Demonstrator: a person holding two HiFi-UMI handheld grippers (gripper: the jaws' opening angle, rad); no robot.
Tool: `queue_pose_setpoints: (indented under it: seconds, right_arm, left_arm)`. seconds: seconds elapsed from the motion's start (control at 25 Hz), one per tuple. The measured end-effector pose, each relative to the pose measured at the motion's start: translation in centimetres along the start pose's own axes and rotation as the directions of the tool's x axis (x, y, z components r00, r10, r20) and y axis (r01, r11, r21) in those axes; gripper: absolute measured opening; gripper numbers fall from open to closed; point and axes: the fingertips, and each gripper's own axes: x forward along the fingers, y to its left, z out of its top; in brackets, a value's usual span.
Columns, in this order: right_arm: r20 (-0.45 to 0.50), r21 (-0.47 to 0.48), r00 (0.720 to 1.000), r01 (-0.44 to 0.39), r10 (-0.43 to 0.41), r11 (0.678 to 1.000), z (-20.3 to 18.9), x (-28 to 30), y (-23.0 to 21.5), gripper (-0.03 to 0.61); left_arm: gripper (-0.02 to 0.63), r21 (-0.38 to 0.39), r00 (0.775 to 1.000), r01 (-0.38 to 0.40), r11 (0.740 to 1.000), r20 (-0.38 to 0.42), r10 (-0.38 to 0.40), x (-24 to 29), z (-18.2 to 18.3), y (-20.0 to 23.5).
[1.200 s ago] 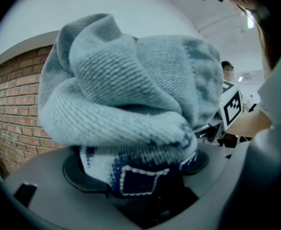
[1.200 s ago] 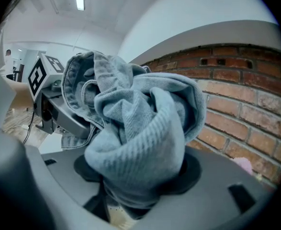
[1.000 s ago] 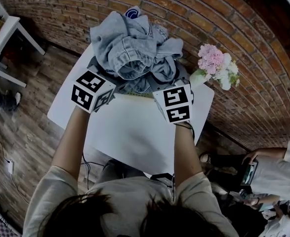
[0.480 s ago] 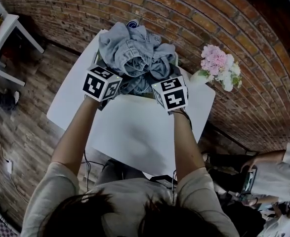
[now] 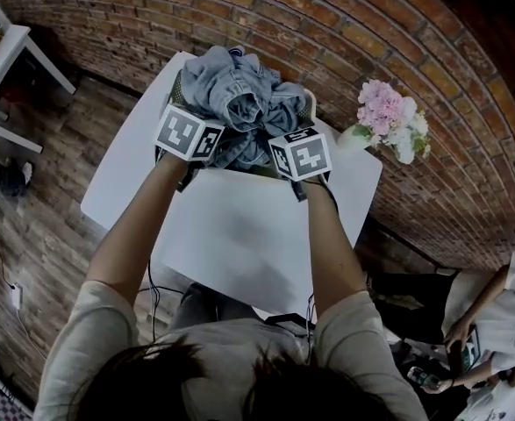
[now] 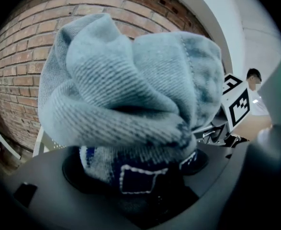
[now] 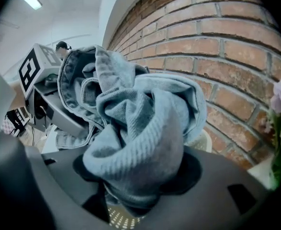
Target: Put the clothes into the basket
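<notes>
A bundle of grey-blue clothes (image 5: 239, 95) sits bunched on the pale perforated basket (image 5: 311, 103) at the far end of the white table (image 5: 239, 235). My left gripper (image 5: 206, 140) is shut on the bundle's near left side. My right gripper (image 5: 280, 147) is shut on its near right side. In the left gripper view, ribbed grey cloth with a dark blue patch (image 6: 130, 176) is clamped between the jaws of the left gripper (image 6: 140, 181). In the right gripper view, grey knit cloth (image 7: 140, 143) fills the right gripper (image 7: 135, 181), with the basket's perforated wall (image 7: 116, 218) just below.
A pink and white flower bunch (image 5: 387, 117) stands at the table's far right corner, close to my right gripper. A brick wall (image 5: 371, 24) runs behind the basket. A white side table (image 5: 3, 60) is far left. A person (image 5: 494, 314) stands at the lower right.
Both grippers have sunk and moved away from me with the clothes bundle. The bundle now sits lower and more compact on the basket.
</notes>
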Motion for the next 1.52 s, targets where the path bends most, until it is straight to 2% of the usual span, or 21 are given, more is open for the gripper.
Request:
queue_pose_setpoints:
  seconds: [0.16,0.36,0.56,0.8,1.0,1.16,1.36,1.52]
  right_arm:
    - [-0.076,-0.015,0.997,-0.001,0.0,1.0,-0.6,1.0,-0.4,0.291]
    - [-0.146,-0.038,0.989,-0.002,-0.004,0.999,-1.0,2.0,-0.5,0.293]
    - [-0.203,-0.047,0.979,0.023,-0.032,0.999,-1.7,2.5,-0.6,0.307]
    - [-0.277,-0.032,0.961,0.011,-0.02,0.999,-2.4,2.8,-0.7,0.312]
    - [-0.33,-0.067,0.942,0.049,-0.068,0.997,-3.1,2.8,-1.1,0.328]
    - [-0.305,-0.083,0.948,0.074,-0.096,0.994,-2.9,2.6,-1.3,0.331]
    - [-0.253,0.026,0.965,0.075,-0.066,0.997,-2.7,1.7,-1.4,0.331]
    - [-0.169,0.104,0.981,0.114,-0.096,0.988,-2.1,-0.2,-1.8,0.331]
  left_arm:
    - [0.416,-0.052,0.998,0.008,0.999,-0.065,-0.012,1.1,-0.9,0.6]
    - [0.416,-0.097,0.995,0.003,0.995,-0.098,-0.013,1.8,-1.7,1.2]
    - [0.419,-0.113,0.991,-0.014,0.993,-0.133,-0.001,2.0,-2.6,1.6]
    - [0.428,-0.11,0.984,-0.036,0.993,-0.179,0.016,2.2,-3.5,2.0]
    - [0.448,-0.107,0.972,-0.07,0.992,-0.231,0.044,2.3,-4.5,2.4]
    - [0.459,-0.122,0.974,-0.076,0.99,-0.22,0.048,1.7,-4.6,2.8]
    - [0.462,-0.122,0.982,-0.073,0.99,-0.181,0.051,0.2,-4.2,2.7]
    - [0.462,-0.106,0.984,-0.136,0.985,-0.128,0.122,-1.5,-3.4,2.8]
